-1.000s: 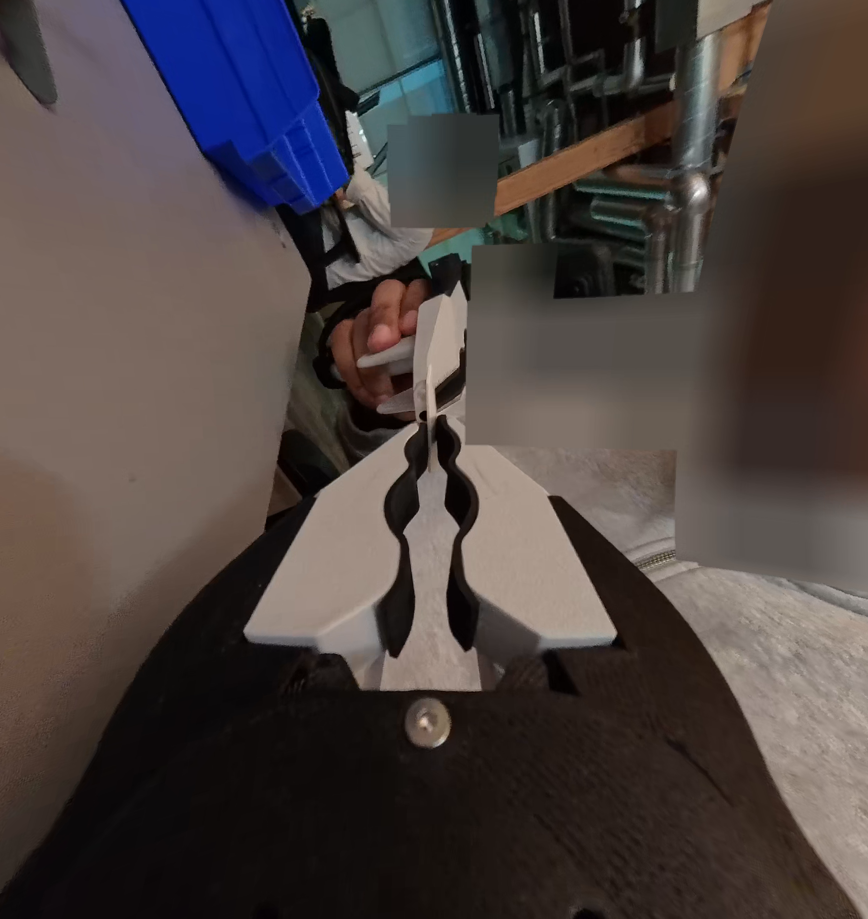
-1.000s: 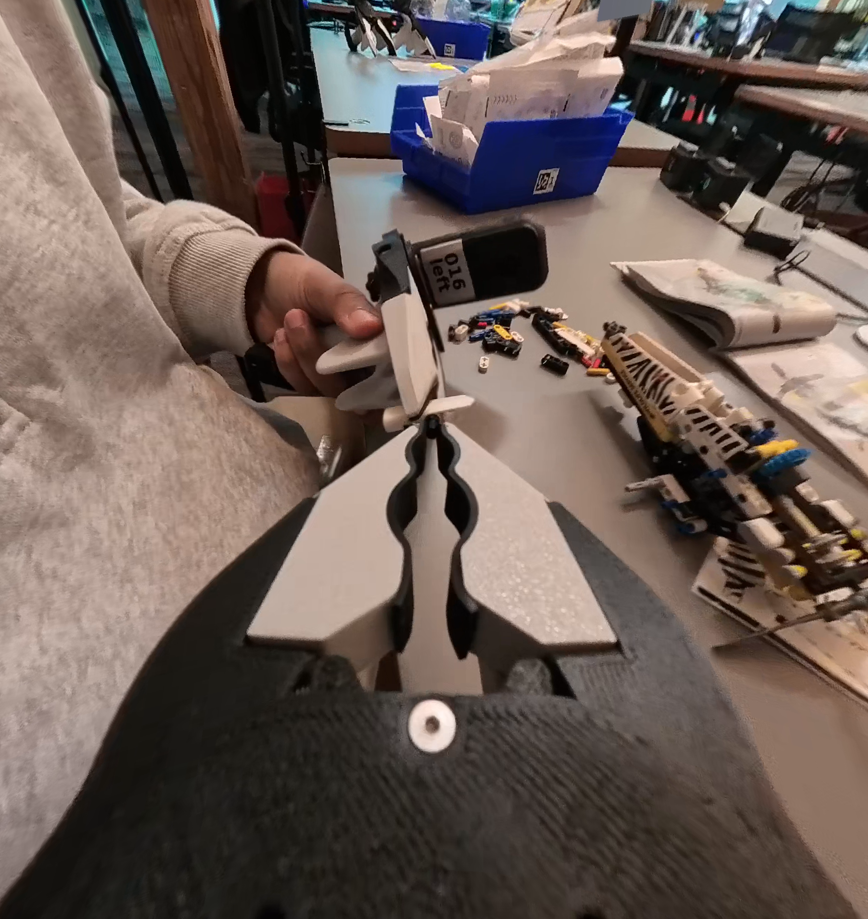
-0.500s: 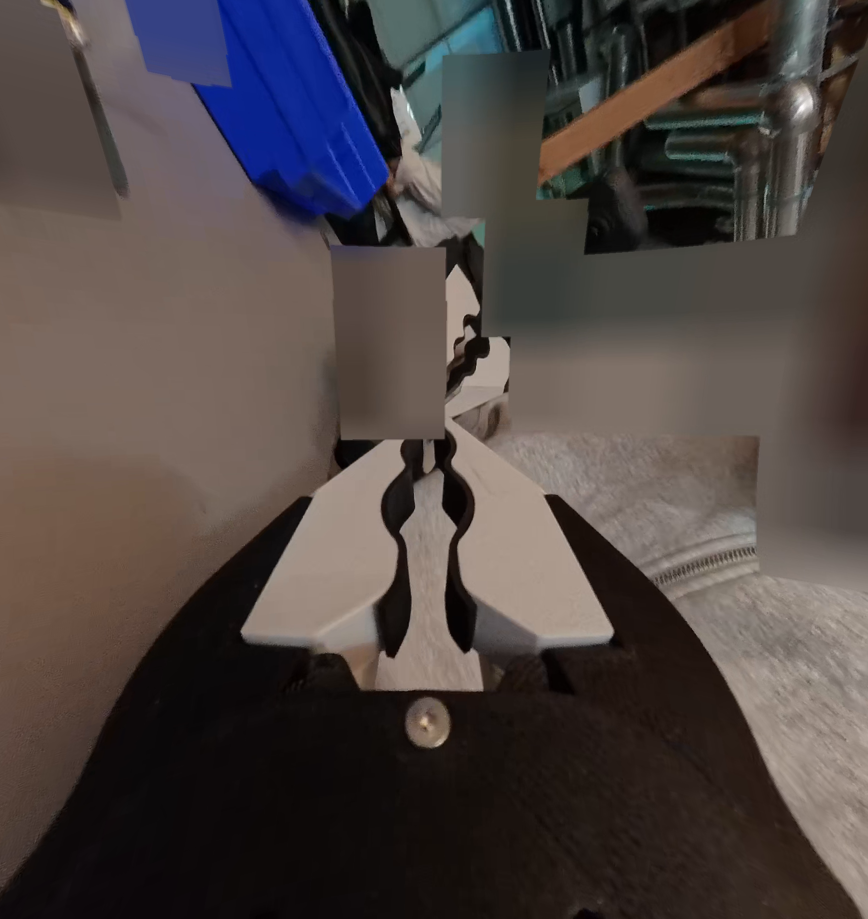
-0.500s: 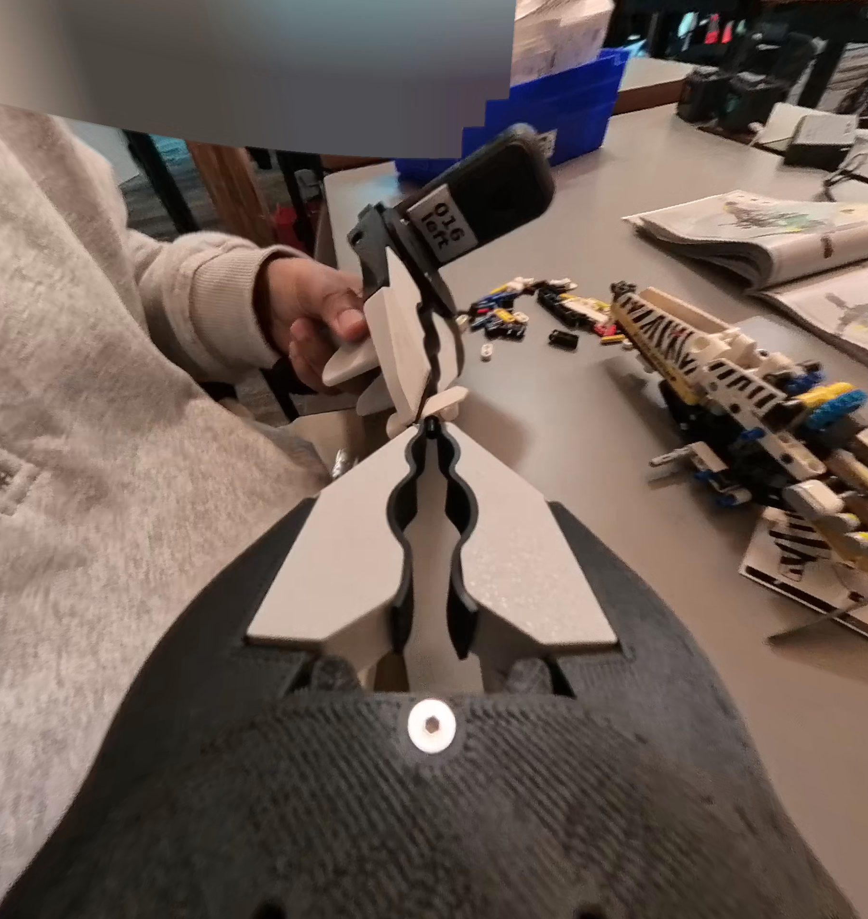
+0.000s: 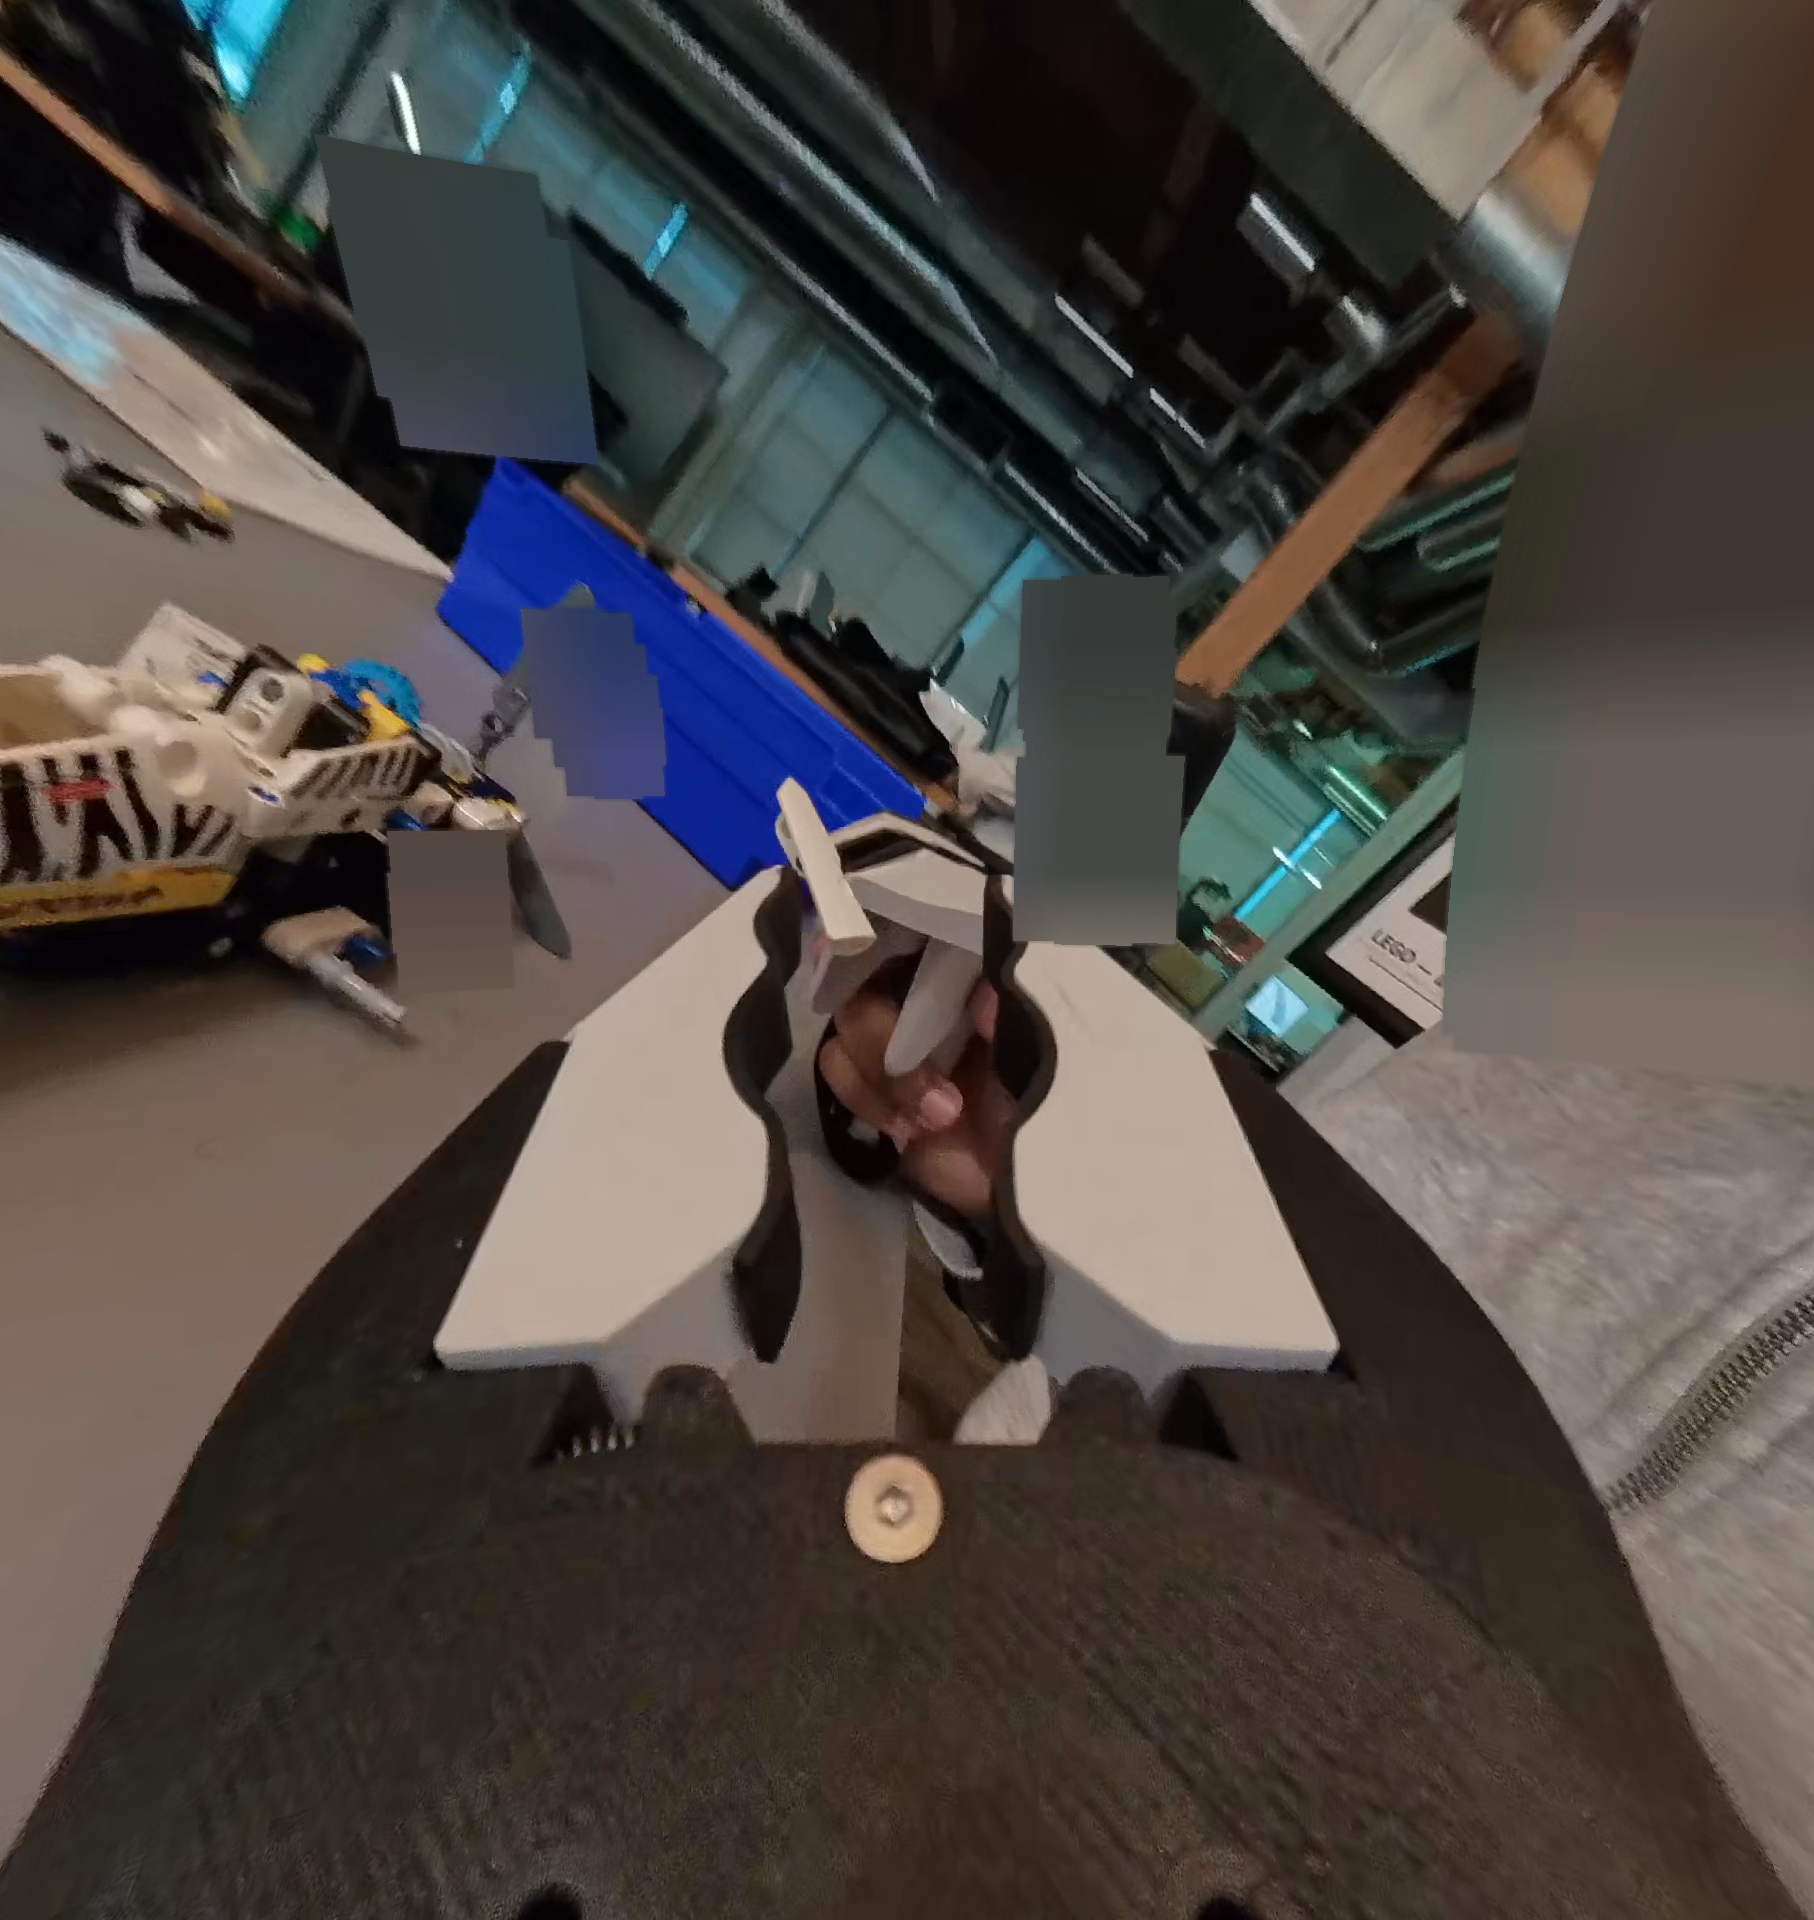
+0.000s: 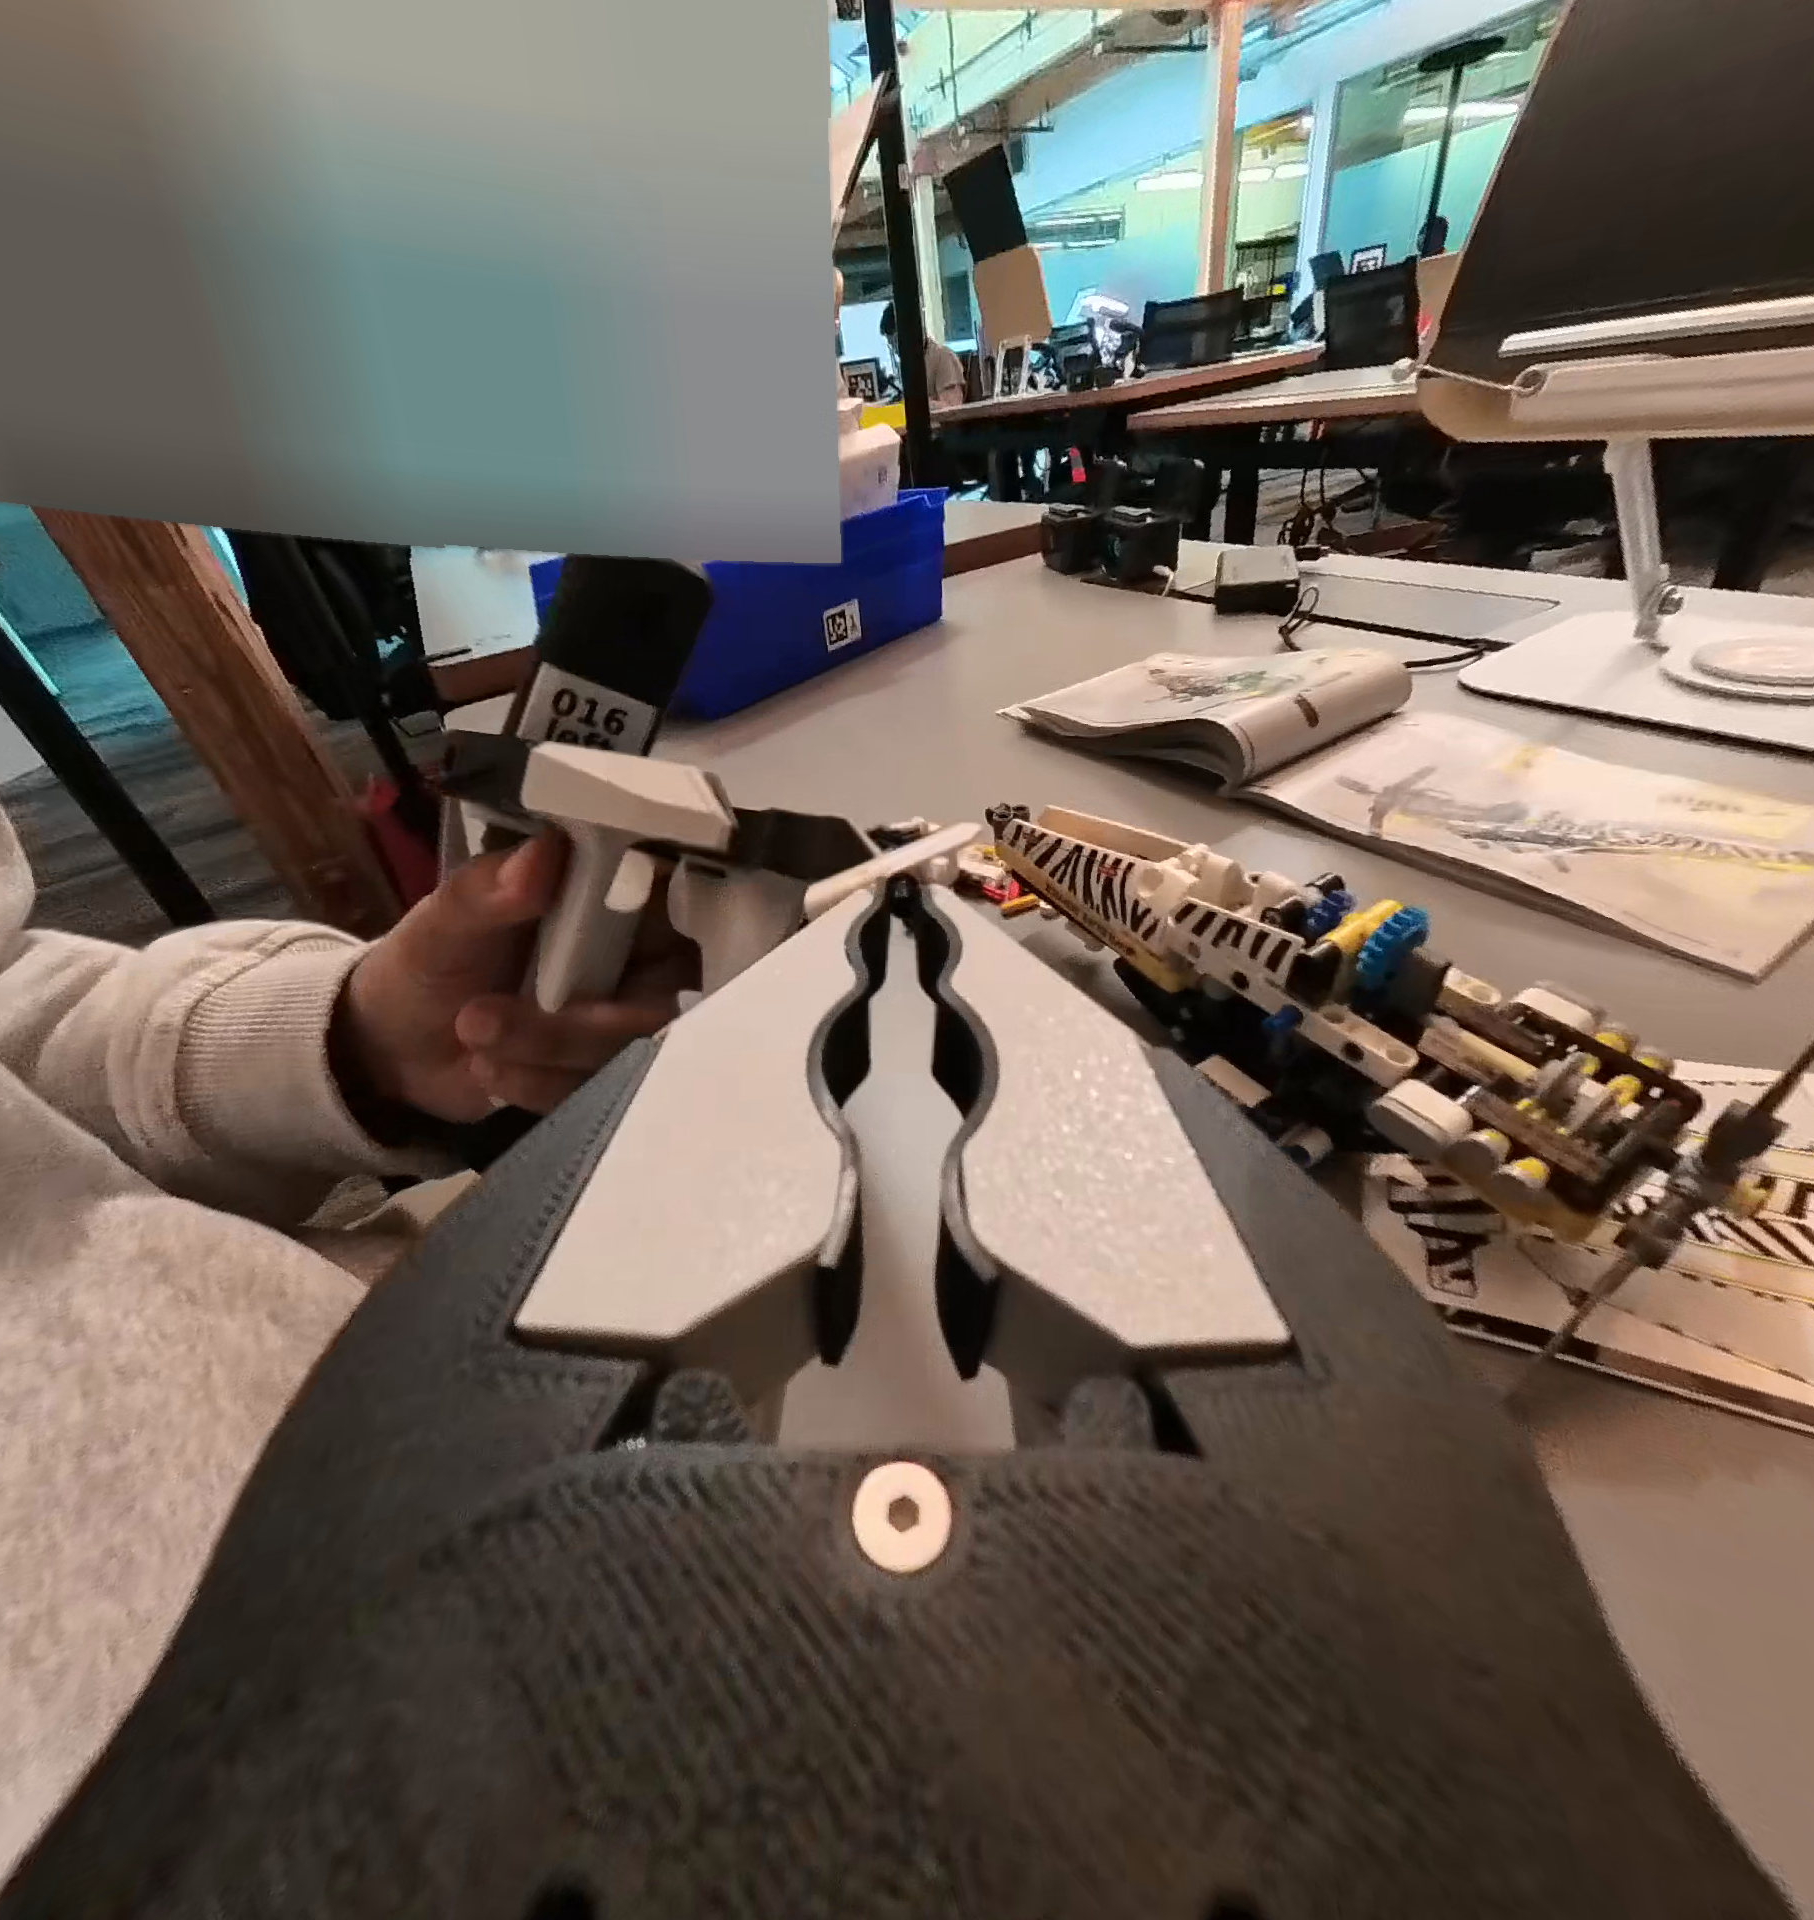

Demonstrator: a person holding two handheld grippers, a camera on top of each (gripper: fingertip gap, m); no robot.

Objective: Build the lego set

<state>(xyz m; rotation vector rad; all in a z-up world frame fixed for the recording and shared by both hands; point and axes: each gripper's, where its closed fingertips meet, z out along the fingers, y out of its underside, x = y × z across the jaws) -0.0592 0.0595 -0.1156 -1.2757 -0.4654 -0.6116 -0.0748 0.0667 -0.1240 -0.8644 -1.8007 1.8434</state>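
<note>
My right gripper (image 6: 898,894) is shut on a thin white lego beam (image 6: 929,847), held in the air near the table's edge. My left gripper (image 5: 887,899) is open, and the same white beam (image 5: 825,883) stands just by its left fingertip. In the right wrist view, the left gripper (image 6: 820,831) lies sideways with its tips beside the beam, held by a hand (image 6: 487,997). The zebra-striped lego model (image 6: 1246,956) lies on the grey table (image 6: 986,665) to the right; it also shows in the left wrist view (image 5: 103,821).
A blue bin (image 6: 809,613) stands at the table's far left, also in the left wrist view (image 5: 737,748). Open instruction booklets (image 6: 1246,707) and a monitor stand (image 6: 1661,665) lie behind the model. A striped sheet (image 6: 1505,1247) lies under it. A grey-sleeved body is close on the left. The grippers are tip to tip, or close to it.
My left gripper has opened and let go of the white beam, which stays in the right gripper. Both grippers have swung so the model and table show more.
</note>
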